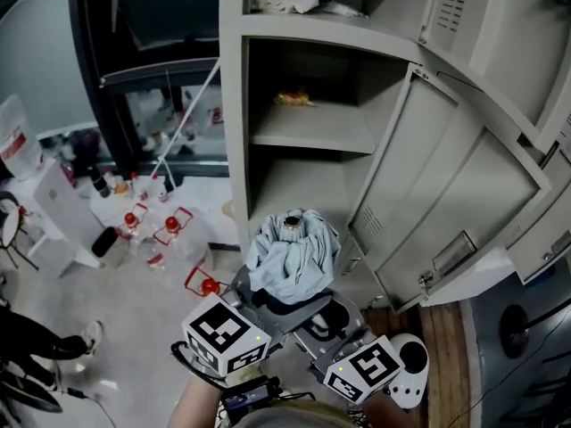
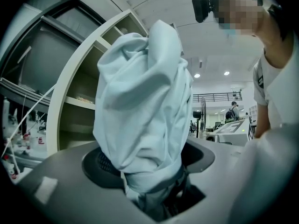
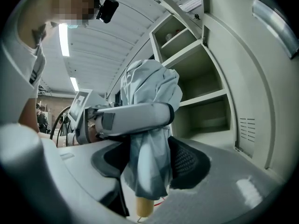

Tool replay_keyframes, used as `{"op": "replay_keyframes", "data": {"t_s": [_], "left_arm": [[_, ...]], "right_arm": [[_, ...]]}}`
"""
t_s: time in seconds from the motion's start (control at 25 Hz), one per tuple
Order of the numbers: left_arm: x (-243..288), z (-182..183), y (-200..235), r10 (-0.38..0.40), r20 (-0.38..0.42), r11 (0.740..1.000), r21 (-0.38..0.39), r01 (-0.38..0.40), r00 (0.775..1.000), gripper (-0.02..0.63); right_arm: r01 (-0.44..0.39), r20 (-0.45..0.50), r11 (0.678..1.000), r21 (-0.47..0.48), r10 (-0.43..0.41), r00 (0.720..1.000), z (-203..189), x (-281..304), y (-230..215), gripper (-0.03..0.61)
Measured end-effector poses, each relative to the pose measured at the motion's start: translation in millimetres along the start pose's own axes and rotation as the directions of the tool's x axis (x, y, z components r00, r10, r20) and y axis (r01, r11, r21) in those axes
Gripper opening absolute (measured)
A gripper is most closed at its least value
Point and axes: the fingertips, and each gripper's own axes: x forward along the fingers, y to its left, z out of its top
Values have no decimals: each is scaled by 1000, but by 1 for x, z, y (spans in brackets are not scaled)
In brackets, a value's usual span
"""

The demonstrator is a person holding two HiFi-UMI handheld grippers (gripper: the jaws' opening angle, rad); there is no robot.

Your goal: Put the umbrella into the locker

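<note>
The left claw and right claw point level, side by side, each clamped on the lower part of the folded umbrella. The umbrella stands upright just outside the open locker, handle end down.

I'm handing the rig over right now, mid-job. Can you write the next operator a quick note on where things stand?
Left gripper: shut on the folded umbrella.
Right gripper: shut on the same umbrella.
Umbrella: in the air just outside the locker, whose door stands open.
Done: umbrella in grip at the locker.
Left: move it into a compartment, let go.
</note>
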Motion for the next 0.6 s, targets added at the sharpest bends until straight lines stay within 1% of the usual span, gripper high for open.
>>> {"op": "replay_keyframes", "data": {"t_s": [0.32, 0.48, 0.6], "left_arm": [[4, -8, 15, -24, 9, 1000, 0, 24, 1000, 373], [3, -7, 21, -9, 8, 1000, 5, 9, 1000, 391], [-3, -5, 26, 3, 22, 1000, 11, -3, 1000, 396]], "right_arm": [[11, -18, 999, 47, -10, 1000, -5, 12, -9, 239], [25, -20, 998, 61, -23, 1000, -7, 14, -14, 239], [36, -12, 996, 81, -35, 999, -6, 15, -20, 238]]}}
